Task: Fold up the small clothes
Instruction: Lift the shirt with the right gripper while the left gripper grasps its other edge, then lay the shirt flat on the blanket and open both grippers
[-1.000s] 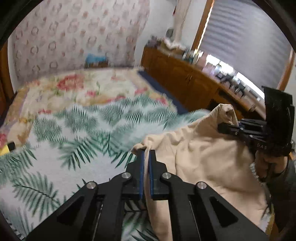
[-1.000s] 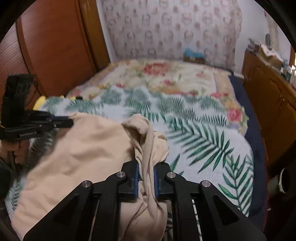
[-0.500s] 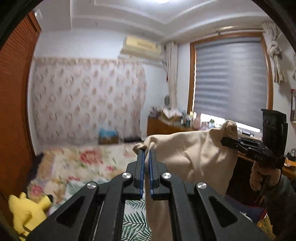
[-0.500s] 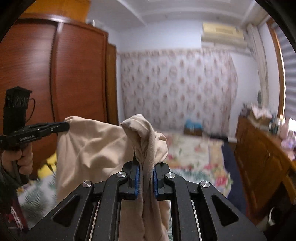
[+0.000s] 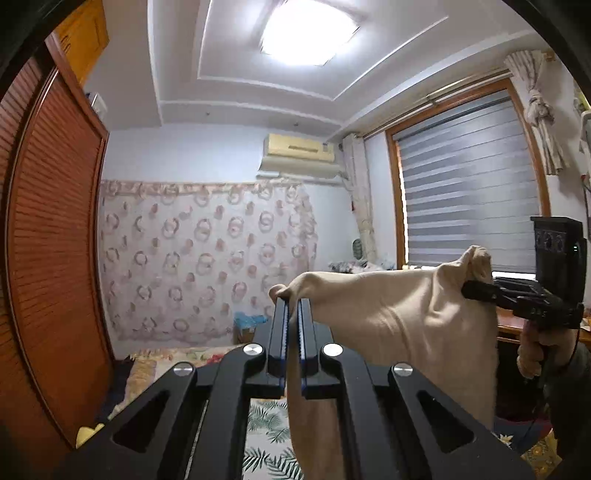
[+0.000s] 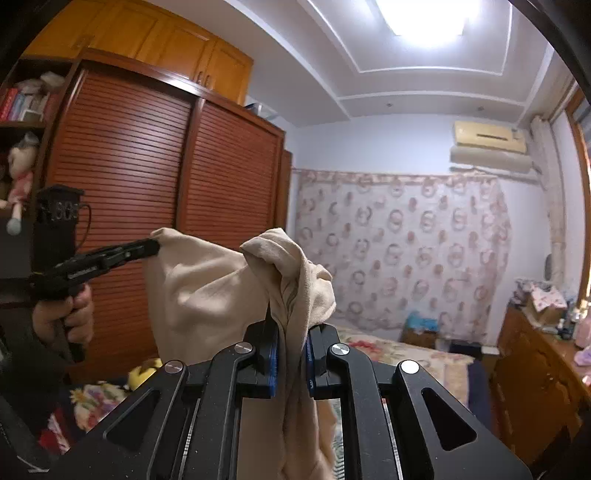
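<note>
Bedroom, bed (image 5: 266,417) at lower frame: both tongs, left (image 5: 291,314) and right (image 6: 290,332), clamp the beige garment (image 5: 399,325) aloft, spread; next, probably lay it flat.

Louvred wardrobe (image 6: 155,206), ceiling light (image 5: 306,31), air conditioner (image 5: 301,155).

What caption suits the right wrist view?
Both tongs, right and left, hold a beige garment above the bed.

Beige garment (image 5: 399,325) hanging stretched in midair
</note>
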